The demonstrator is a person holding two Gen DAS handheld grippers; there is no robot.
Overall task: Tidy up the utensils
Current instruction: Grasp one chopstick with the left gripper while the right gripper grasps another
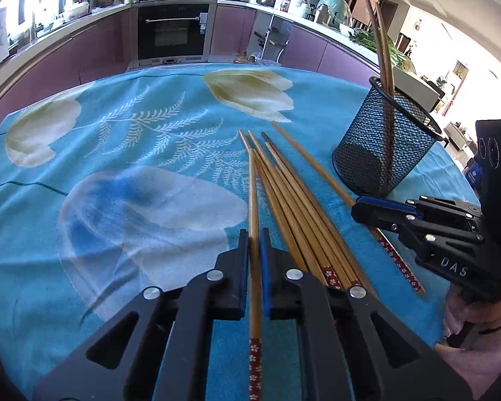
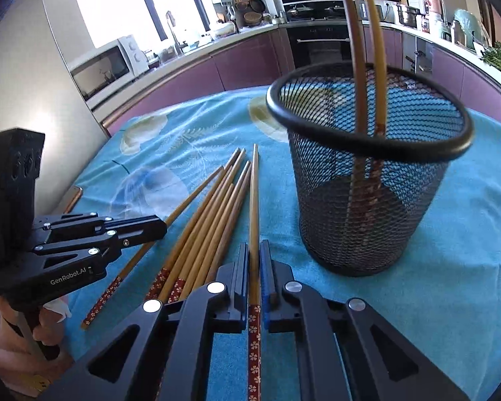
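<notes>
Several bamboo chopsticks point(image 1: 294, 207) with red flowered ends lie fanned on the blue tablecloth point(image 1: 150, 140). My left gripper point(image 1: 254, 234) is shut on the leftmost chopstick point(image 1: 252, 193), which lies flat on the cloth. My right gripper point(image 2: 254, 247) is shut on the rightmost chopstick point(image 2: 254, 200), also flat on the cloth. Each gripper shows in the other's view: the right gripper point(image 1: 355, 204) at the right, the left gripper point(image 2: 165, 226) at the left. A black mesh cup point(image 2: 400, 217) stands upright just right of the pile, with two chopsticks point(image 2: 377, 50) standing in it.
The mesh cup point(image 1: 377, 163) stands near the table's right edge. A hand point(image 1: 467, 317) holds the right gripper's handle. Purple kitchen cabinets and an oven point(image 1: 173, 30) curve behind the table. The cloth left of the chopstick pile point(image 2: 213, 220) is bare.
</notes>
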